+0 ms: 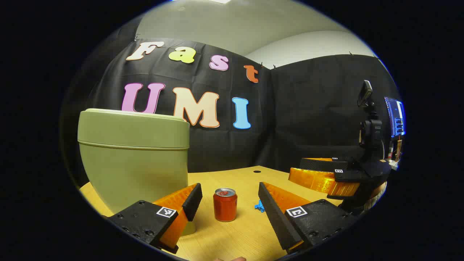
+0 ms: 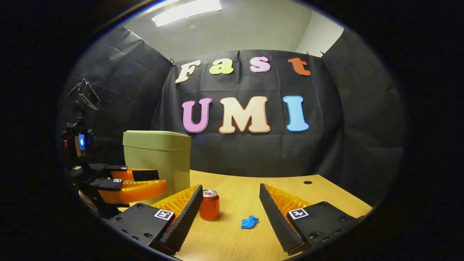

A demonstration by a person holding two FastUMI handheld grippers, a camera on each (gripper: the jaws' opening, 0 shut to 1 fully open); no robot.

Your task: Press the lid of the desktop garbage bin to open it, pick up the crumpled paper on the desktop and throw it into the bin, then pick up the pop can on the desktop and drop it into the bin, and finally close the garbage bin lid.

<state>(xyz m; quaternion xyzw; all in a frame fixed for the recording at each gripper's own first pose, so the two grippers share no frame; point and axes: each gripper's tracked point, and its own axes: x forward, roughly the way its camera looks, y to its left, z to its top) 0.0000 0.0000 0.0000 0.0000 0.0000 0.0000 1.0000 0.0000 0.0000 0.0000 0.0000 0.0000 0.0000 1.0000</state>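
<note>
Pale green plastic makes up the desktop garbage bin [image 1: 133, 159], a rounded box that stands at the back left of the yellow wooden desktop [image 1: 239, 232] with its lid [image 1: 132, 127] still flat and shut, so by my reading the first step, pressing that lid, is not yet done. The short red pop can [image 1: 225, 204] stands upright just in front of the bin's right side, and the small crumpled blue paper [image 2: 249, 222] lies on the wood a little to the can's right, apart from it. Both are untouched and within easy reach of either hand, probably laid out so that each can be lifted straight to the bin.

The left gripper [image 1: 229, 203] has its fingers spread wide and holds nothing; it sits low near the bin, the likelier one to press the lid. The right gripper [image 2: 230, 204] is likewise wide apart and empty, framing the can and the paper.

In the left gripper view the bin looms close, and the paper is half hidden behind that gripper's own finger; the right gripper appears at the far side, seen edge-on. In the right gripper view the paper lies fully in the open, and the left gripper stands beside the bin's front.
</note>
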